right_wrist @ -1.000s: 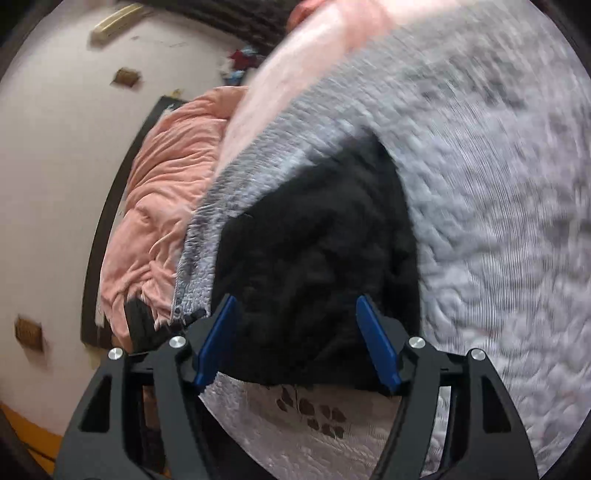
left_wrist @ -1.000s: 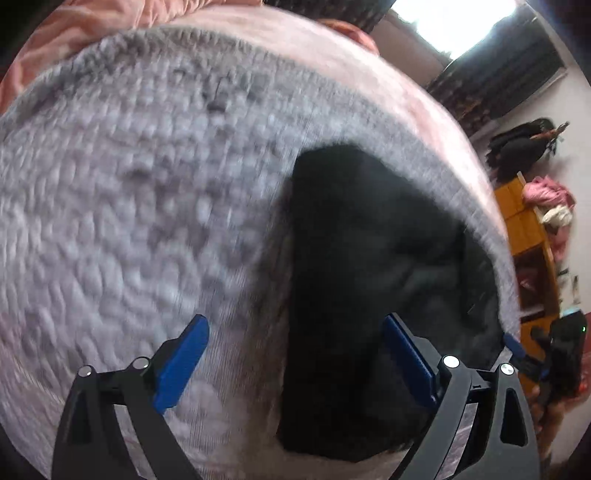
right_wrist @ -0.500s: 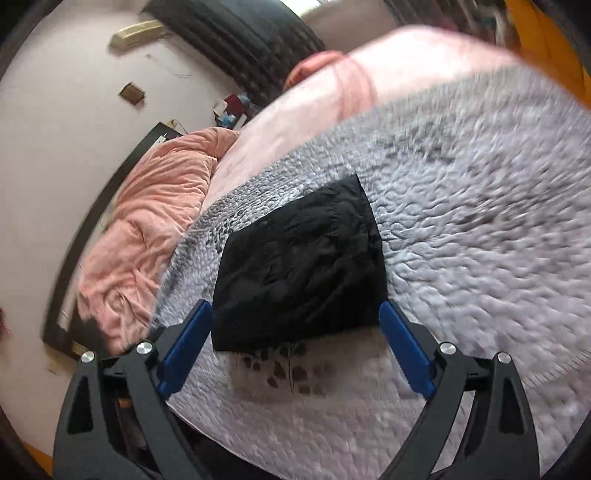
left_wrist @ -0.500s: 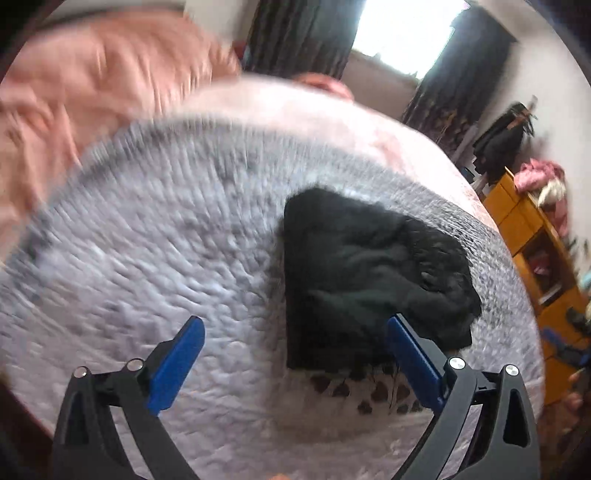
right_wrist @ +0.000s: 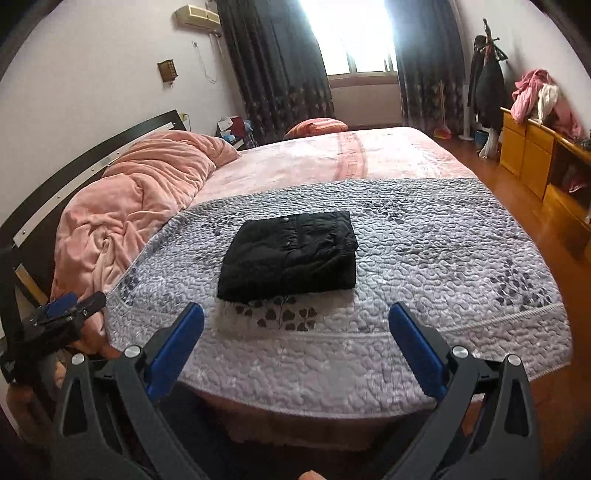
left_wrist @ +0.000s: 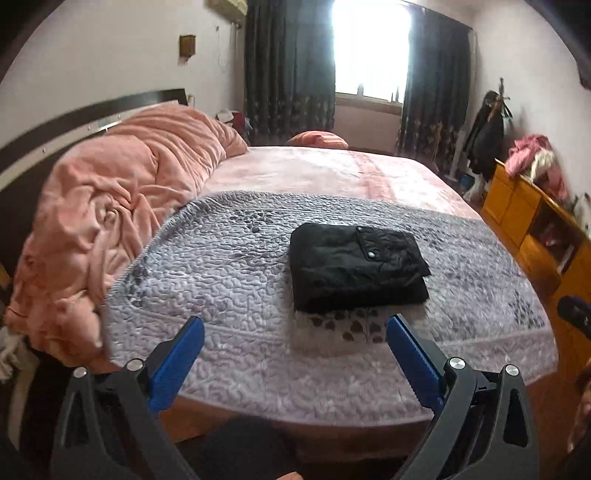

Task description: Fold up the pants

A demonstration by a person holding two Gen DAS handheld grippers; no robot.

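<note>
The black pants (left_wrist: 356, 271) lie folded into a compact rectangle on the grey quilted bedspread (left_wrist: 229, 280), near the bed's front edge. They also show in the right wrist view (right_wrist: 291, 254). My left gripper (left_wrist: 295, 326) is open and empty, held back off the bed's front edge, well short of the pants. My right gripper (right_wrist: 295, 312) is open and empty, also back from the bed's edge. The left gripper's body shows at the left edge of the right wrist view (right_wrist: 55, 321).
A rumpled pink duvet (left_wrist: 110, 206) lies along the left by the dark headboard (right_wrist: 74, 166). A pink sheet (right_wrist: 332, 158) covers the far bed. An orange wooden cabinet (left_wrist: 532, 221) with clothes on top stands right. Curtains and a bright window (right_wrist: 351, 33) are behind.
Both grippers have pulled up and back from close over the pants to beyond the bed's front edge. The folded pants stay in place on the bedspread.
</note>
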